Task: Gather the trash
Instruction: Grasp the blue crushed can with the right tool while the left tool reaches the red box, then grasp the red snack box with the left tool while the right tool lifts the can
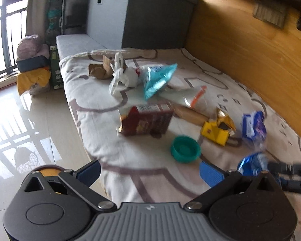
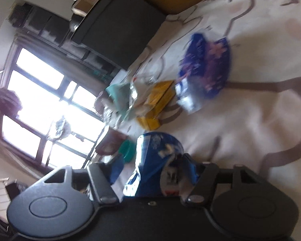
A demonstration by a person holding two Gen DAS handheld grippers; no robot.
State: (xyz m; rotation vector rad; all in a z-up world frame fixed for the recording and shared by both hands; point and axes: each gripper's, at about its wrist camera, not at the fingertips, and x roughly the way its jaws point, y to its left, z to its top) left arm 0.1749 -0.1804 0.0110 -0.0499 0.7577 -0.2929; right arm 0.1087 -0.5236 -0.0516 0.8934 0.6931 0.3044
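Observation:
Trash lies scattered on a bed with a cream patterned sheet (image 1: pixel 114 140): a dark red box (image 1: pixel 146 120), a teal lid (image 1: pixel 185 149), a yellow box (image 1: pixel 216 132) with gold foil, a blue and white wrapper (image 1: pixel 252 126), a light-blue bag (image 1: pixel 158 78) and a white plastic bag (image 1: pixel 122 74). My left gripper (image 1: pixel 149 170) hangs open over the bed's near edge with nothing in it. My right gripper (image 2: pixel 153 166) straddles a crumpled blue wrapper (image 2: pixel 156 146). The right pad touches the wrapper, and a strip of sheet shows beside the left pad. The picture is blurred.
A grey cabinet (image 1: pixel 142 14) stands at the bed's far end and a wooden wall (image 1: pixel 240 50) runs along its right side. Glossy tiled floor (image 1: pixel 30 120) lies to the left, with stacked bags (image 1: pixel 34 60) near a railed window. A cardboard tube (image 1: pixel 190 114) lies mid-bed.

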